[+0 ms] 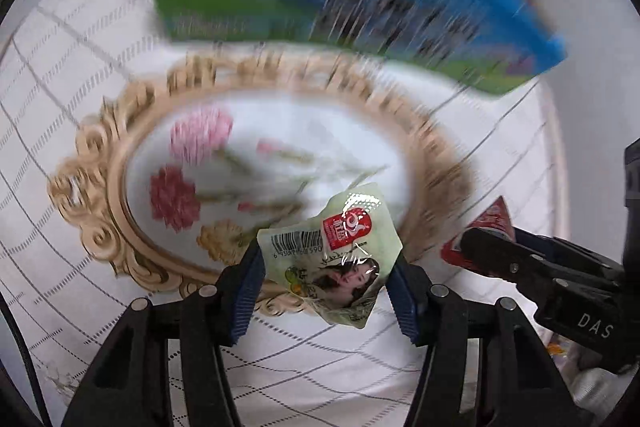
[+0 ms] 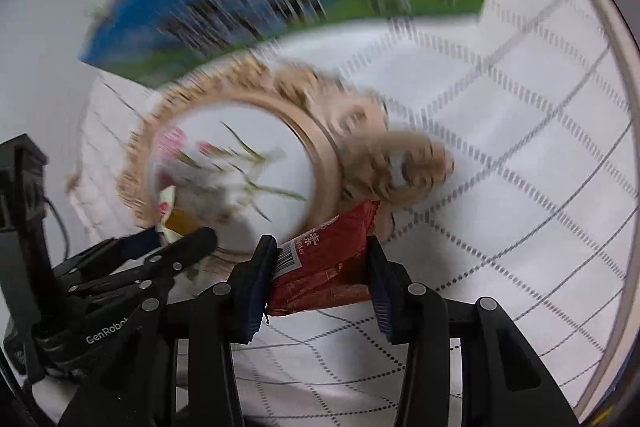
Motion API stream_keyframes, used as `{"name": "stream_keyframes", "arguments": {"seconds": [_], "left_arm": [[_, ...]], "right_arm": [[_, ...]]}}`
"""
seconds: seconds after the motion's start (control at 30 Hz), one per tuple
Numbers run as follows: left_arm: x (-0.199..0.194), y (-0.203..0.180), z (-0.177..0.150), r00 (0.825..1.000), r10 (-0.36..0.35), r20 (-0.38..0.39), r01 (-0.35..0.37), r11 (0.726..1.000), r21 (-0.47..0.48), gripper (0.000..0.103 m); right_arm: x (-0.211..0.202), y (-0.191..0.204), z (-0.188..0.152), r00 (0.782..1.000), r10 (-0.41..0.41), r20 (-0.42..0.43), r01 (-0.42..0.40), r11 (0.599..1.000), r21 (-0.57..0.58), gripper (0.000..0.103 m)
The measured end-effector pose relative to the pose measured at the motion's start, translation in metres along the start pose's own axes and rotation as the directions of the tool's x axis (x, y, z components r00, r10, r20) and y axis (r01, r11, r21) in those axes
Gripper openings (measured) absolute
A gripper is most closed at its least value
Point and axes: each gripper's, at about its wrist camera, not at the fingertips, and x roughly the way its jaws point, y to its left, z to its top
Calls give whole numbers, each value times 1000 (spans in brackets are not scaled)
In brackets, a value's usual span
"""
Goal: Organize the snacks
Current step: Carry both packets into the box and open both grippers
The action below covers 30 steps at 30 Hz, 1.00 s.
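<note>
Left tongs (image 1: 326,267) pinching green packet (image 1: 334,251), right tongs (image 2: 322,267) red packet (image 2: 324,267), seemingly above tray (image 1: 100,195)

The left gripper (image 1: 326,267) points steeply down, its jaws clamped on a pale green snack packet (image 1: 334,251). The right gripper (image 2: 322,269) sits close beside it, also tilted steeply down, jaws pressed on a red snack packet (image 2: 328,263).

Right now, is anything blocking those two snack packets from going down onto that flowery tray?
Nothing visible. The green packet in the left gripper and the red packet in the right gripper hang over the tray, whose floral middle looks bare.
</note>
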Motion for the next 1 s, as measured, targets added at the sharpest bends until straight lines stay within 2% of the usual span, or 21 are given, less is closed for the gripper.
{"name": "stream_keyframes", "arguments": {"seconds": [0.2, 0.27, 0.37, 0.53, 0.77, 1.0], "left_arm": [[-67, -17, 51, 991, -67, 115, 63, 997, 35, 55], [-82, -15, 74, 986, -60, 153, 54, 998, 45, 55], [-90, -14, 106, 985, -51, 163, 45, 998, 39, 55], [-63, 0, 165, 994, 4, 106, -4, 1000, -3, 55], [-19, 23, 192, 998, 60, 12, -59, 997, -48, 55], [3, 23, 199, 996, 84, -28, -85, 996, -38, 56]], "right_arm": [[-80, 24, 61, 987, 62, 148, -53, 997, -63, 47], [-103, 29, 84, 980, 63, 190, -48, 995, -83, 47], [-114, 35, 122, 974, 47, 221, -27, 995, -94, 47], [-100, 28, 175, 980, -22, 199, 41, 995, -92, 47], [-55, 0, 206, 992, -84, 98, 87, 996, -26, 47], [-29, -12, 208, 991, -126, 46, 126, 992, -8, 48]]}}
